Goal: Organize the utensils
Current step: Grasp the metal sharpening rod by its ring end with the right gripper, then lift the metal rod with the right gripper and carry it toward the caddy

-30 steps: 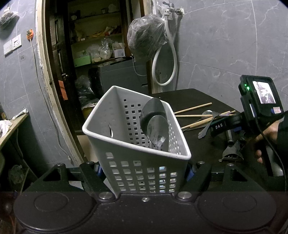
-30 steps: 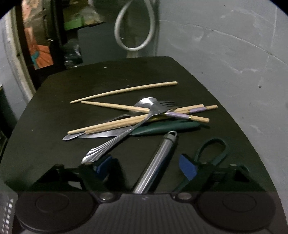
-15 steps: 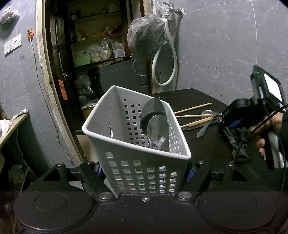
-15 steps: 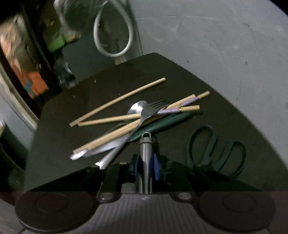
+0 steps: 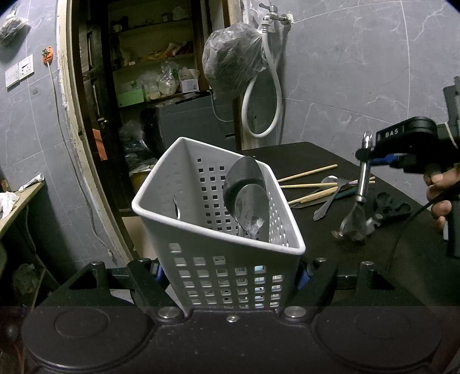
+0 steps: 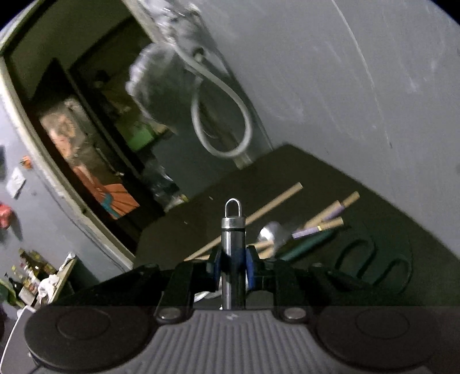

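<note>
Utensil basket (image 5: 230,276) clamped in left hand-held gripper (image 5: 230,273); right (image 6: 233,264) grips whisk (image 6: 232,244).

My left gripper (image 5: 230,276) has the basket (image 5: 201,218) between its fingers, spoons (image 5: 250,201) standing in its three o'clock corner. On the table (image 5: 287,155) at two o'clock lie chopsticks (image 5: 307,172); scissors (image 5: 394,204) sit at three o'clock. My right gripper (image 6: 233,266) holds the whisk (image 5: 360,190) above them.

— What's behind the worktop (image 5: 290,155)?
— Grey marbled tile wall (image 5: 359,72), a tap (image 5: 271,13) with a looped white hose (image 5: 260,115) and a hanging plastic bag (image 5: 233,60).
— And left?
— A dim doorway (image 5: 86,115) onto cluttered shelves (image 5: 155,63).
</note>
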{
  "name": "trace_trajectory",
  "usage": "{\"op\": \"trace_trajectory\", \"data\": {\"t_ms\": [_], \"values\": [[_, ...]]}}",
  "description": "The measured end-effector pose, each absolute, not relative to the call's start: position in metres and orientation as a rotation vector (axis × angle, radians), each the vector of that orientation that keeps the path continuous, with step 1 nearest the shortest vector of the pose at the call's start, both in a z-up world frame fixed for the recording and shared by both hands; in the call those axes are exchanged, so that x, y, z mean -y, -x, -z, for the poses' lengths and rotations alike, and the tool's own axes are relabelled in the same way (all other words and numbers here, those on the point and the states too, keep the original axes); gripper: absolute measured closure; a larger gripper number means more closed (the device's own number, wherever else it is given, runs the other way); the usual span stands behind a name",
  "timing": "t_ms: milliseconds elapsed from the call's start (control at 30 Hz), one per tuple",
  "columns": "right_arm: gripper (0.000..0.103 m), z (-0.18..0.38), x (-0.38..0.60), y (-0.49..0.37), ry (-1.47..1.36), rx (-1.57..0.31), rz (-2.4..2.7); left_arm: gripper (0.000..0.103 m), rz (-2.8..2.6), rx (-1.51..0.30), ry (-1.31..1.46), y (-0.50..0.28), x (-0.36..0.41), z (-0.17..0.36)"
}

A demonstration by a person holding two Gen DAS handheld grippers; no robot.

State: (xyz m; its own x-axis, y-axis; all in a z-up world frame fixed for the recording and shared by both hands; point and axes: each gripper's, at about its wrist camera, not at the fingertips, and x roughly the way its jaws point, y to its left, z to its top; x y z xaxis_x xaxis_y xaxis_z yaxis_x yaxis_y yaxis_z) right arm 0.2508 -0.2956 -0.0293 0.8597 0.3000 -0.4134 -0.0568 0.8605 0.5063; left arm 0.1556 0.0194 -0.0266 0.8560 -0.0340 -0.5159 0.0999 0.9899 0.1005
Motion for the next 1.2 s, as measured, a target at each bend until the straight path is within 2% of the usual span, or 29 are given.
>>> {"op": "trace_trajectory", "data": {"t_ms": [267,700,1000,1200], "values": [[0.083,0.011,0.273,-0.219,-0.335,-0.405,-0.258,0.025,0.071,-0.539,-0.125,-0.156,-0.019,0.027],[0.082,0.002,0.251,-0.186,-0.206,-0.409,-0.36,0.025,0.071,-0.539,-0.126,-0.156,-0.019,0.027],[0.082,-0.018,0.275,-0.195,-0.359,-0.439,-0.375,0.025,0.072,-0.539,-0.124,-0.156,-0.019,0.027],[0.083,-0.009,0.288,-0.206,-0.424,-0.498,-0.341,0.025,0.073,-0.54,-0.123,-0.157,-0.019,0.026]]}}
